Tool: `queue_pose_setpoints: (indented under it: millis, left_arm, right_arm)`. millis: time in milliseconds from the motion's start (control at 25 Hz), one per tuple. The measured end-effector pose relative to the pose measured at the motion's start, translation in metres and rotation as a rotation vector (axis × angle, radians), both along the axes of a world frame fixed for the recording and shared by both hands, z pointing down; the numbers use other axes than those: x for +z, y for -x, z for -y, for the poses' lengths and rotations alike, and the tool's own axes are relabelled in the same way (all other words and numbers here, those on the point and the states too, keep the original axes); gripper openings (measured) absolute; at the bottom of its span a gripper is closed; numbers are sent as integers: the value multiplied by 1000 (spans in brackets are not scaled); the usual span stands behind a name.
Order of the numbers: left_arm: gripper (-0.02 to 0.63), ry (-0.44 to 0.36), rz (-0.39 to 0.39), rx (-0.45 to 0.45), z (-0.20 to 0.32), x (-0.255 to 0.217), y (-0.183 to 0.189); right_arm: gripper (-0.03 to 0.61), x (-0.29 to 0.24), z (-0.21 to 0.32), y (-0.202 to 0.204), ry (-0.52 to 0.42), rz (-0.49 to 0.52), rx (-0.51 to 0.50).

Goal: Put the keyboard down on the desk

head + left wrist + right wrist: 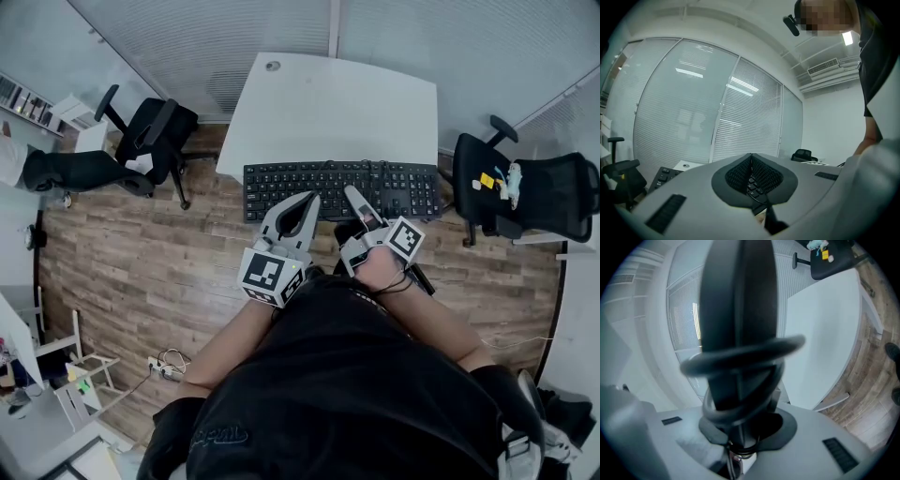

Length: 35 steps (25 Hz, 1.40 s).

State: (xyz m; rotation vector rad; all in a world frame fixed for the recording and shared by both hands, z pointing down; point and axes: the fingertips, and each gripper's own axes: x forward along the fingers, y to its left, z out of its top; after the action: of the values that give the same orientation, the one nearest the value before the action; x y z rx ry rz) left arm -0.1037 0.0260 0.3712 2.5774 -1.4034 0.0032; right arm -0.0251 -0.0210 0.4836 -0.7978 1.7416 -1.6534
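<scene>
At the near edge of the white counter (328, 103), the black keyboard (403, 187) is lying lengthwise along the rim, part of it over the counter and part over the wooden floor (141, 253). Whether it is resting on the top cannot be told. The right gripper (356, 199) is clamping the keyboard's near long side, its jaws closed on the dark slab. In the right gripper view, a loop of black cable (740, 355) is crossing in front of the slab. The left gripper (312, 200) is hovering just beside the right one, above the keys. Its jaws are meeting at the tips with nothing between them. Two black office chairs are standing either side of the counter, one at the left (155, 141) and one at the right (525, 197).
</scene>
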Motion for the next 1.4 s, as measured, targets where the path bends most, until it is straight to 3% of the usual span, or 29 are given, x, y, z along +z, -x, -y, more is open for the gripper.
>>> queue_pose_setpoints:
  millis: [680, 1400]
  left_arm:
    - [15, 10, 23, -26, 81, 4, -35]
    - [15, 7, 23, -66, 166, 7, -117]
  right_arm:
    - [92, 6, 81, -30, 16, 12, -32]
    - [92, 4, 175, -105, -3, 17, -88]
